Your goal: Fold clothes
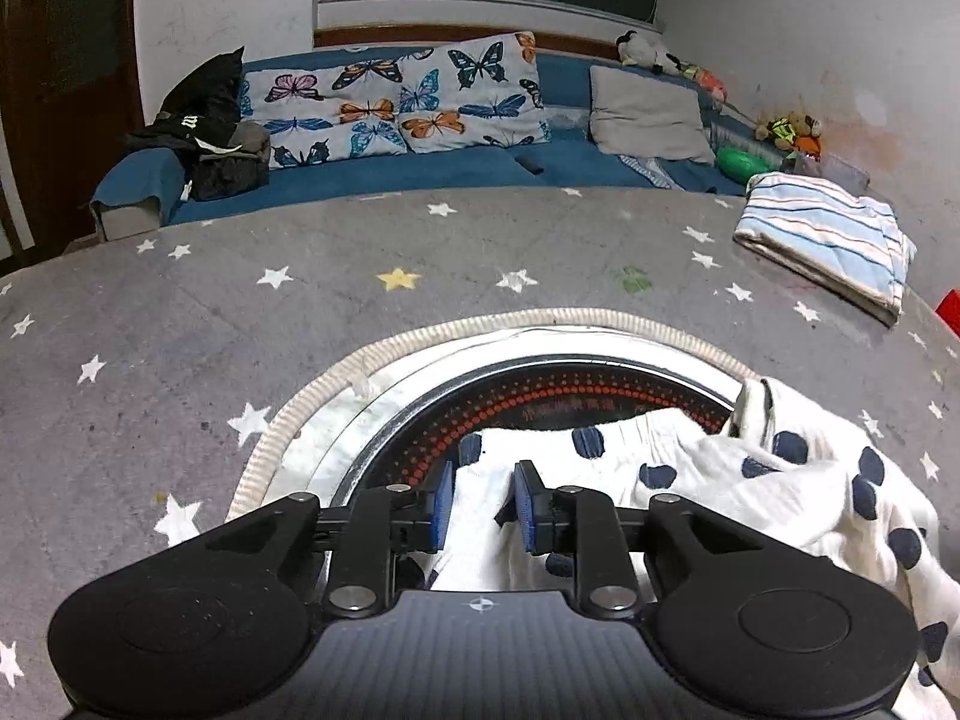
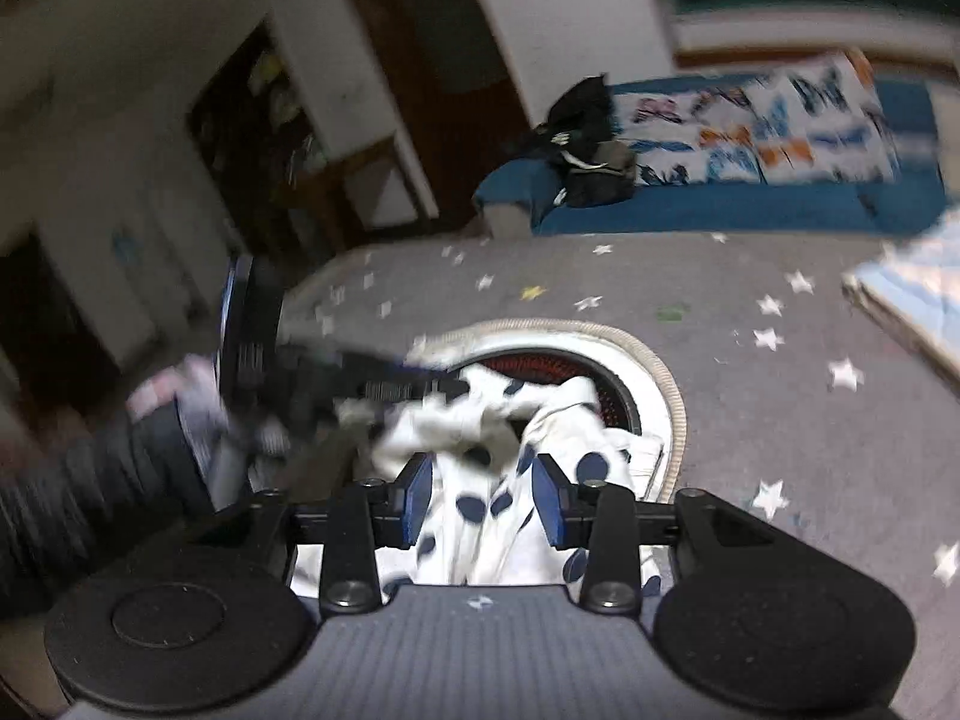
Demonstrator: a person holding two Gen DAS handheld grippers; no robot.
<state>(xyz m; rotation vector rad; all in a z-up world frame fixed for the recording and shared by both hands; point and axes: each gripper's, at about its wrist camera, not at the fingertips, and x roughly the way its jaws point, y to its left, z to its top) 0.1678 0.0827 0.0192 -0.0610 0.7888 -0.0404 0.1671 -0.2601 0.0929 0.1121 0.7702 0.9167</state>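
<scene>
Standing by the star-printed grey table cover, you'd take the round heater plate set in its middle, ringed by a ribbed cream hem, as the thing to steer by. The white, navy-spotted garment lies crumpled over the near and right-hand part of that plate, spilling off its rim onto the cover on the right. It is bunched, so I cannot name a clear long axis; the bulk simply runs from the plate's centre out toward the right edge. The left gripper sits at the plate's near rim with a fold of white cloth between its blue pads; the jaws are narrowed around it, though a sliver of gap shows, so I can't say whether it is truly pinched. The right gripper, seen in its own blurred view, hangs over the garment on the near side of the plate, jaws spread wide with spotted cloth lying between them but not touching either pad. Both tools are close, the left seemingly the more engaged. My guess is the next move is to draw the two apart and spread the cloth flat beside the plate. A folded striped piece rests well beyond the plate, to the far right.
</scene>
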